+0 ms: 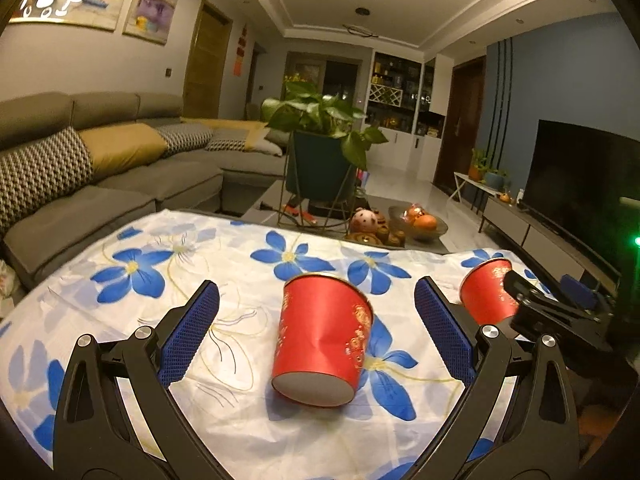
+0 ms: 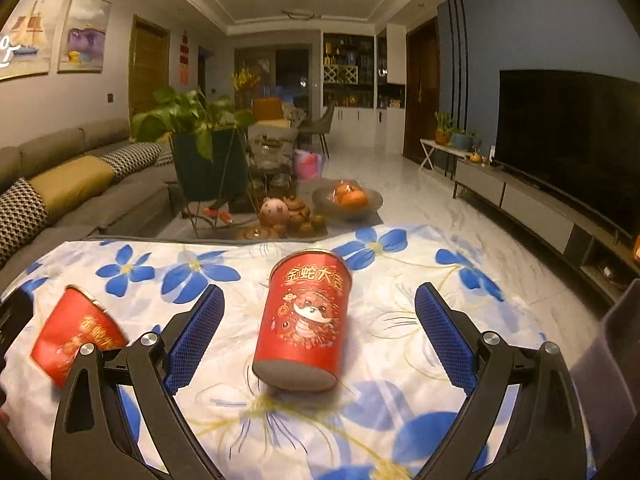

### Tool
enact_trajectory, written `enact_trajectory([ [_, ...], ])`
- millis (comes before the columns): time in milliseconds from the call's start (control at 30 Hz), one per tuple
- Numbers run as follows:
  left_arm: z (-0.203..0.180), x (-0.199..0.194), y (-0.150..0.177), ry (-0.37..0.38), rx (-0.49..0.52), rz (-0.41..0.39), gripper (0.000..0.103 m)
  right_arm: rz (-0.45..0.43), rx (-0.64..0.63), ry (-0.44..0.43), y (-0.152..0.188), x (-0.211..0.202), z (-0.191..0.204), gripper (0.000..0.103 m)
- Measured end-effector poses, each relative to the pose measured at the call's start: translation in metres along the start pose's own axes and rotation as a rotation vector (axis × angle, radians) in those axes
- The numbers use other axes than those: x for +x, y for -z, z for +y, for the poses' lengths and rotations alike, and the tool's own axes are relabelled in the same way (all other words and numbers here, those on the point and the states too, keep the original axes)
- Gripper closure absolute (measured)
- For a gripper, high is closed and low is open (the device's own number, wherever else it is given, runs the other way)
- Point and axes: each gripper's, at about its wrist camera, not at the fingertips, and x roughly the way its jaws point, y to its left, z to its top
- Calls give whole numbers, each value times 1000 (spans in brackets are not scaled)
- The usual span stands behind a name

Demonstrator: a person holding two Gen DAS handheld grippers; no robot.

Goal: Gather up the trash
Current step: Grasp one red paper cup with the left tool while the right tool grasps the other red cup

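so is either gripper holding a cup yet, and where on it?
Nothing held. Left gripper and right gripper are open, each with a red cup lying between its fingers, untouched.

- The left gripper (image 1: 316,332) hangs over a worktop under a white cloth (image 1: 224,280) printed with blue flowers; its jaws stand wide apart.
- Between the jaws, touching neither, a red cup (image 1: 322,338) lies on its side, base toward the camera, mouth pointing away.
- A second cup (image 1: 486,294), also red, lies just beyond the right jaw, partly hidden behind it.
- The right gripper (image 1: 556,312) shows as a black frame right of that jaw, close against the second cup; whether it touches cannot be told.
- Well beyond the jaws stand a potted plant (image 1: 320,148) and a grey sofa (image 1: 120,160).
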Motion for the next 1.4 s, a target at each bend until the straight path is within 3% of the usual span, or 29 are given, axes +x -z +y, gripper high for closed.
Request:
enact_trajectory([
  [200, 9, 12, 4, 20, -45, 36, 7, 23, 29, -2, -5, 21, 5, 11],
  [533, 6, 25, 8, 33, -30, 78, 7, 102, 40, -4, 5, 43, 5, 24],
  [733, 9, 31, 9, 45, -40, 102, 7, 160, 62, -39, 10, 52, 4, 43],
  [833, 10, 36, 10, 54, -49, 121, 7, 160, 93, -60, 13, 51, -2, 46],
  [1100, 12, 52, 14, 68, -50, 190, 18, 112, 81, -86, 14, 35, 1, 51],
  [1400, 11, 62, 20, 110, -56, 259, 42, 78, 84, -118, 15, 17, 1, 51],
])
